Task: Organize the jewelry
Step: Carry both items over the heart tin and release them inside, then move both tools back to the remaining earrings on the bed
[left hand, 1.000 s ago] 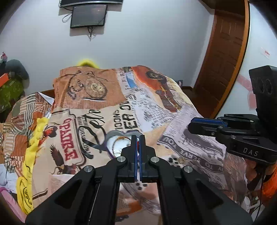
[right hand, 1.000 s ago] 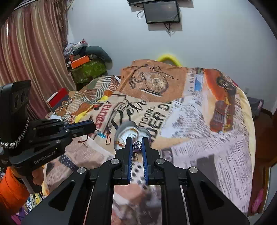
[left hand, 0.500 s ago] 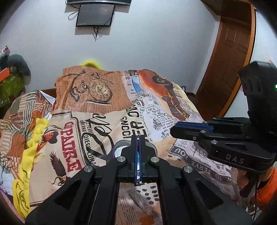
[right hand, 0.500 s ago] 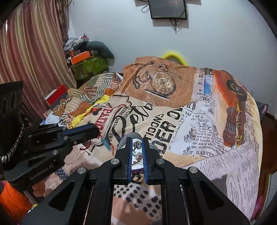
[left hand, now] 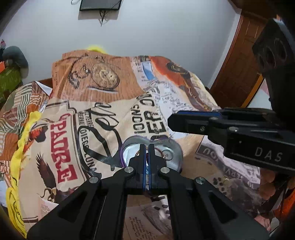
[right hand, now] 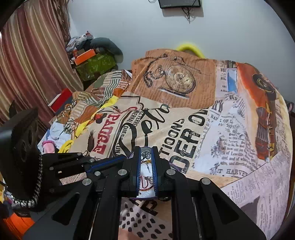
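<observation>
Left tongs (left hand: 147, 157): pressed almost together over the heart-shaped dish (left hand: 173, 147), a thin red cord (left hand: 147, 157) pinched between the blue pads.
Right tongs (right hand: 146, 166): slightly parted, gripping a silver pendant (right hand: 146, 154) near the tips, directly above the same dish.
Red cord, right view: a loop of it (right hand: 145, 185) lay on the dish's white floor beside a small silver ring (right hand: 149, 178).
Heart-shaped dish: grey, purple-edged, sitting on the bed's newspaper-print bedspread (left hand: 88, 103).
Loose piece: a small gold item (left hand: 225, 178) on the bedspread, right of the dish.
Background: a wall-mounted screen (right hand: 179, 3); striped curtains (right hand: 27, 61) at left.
</observation>
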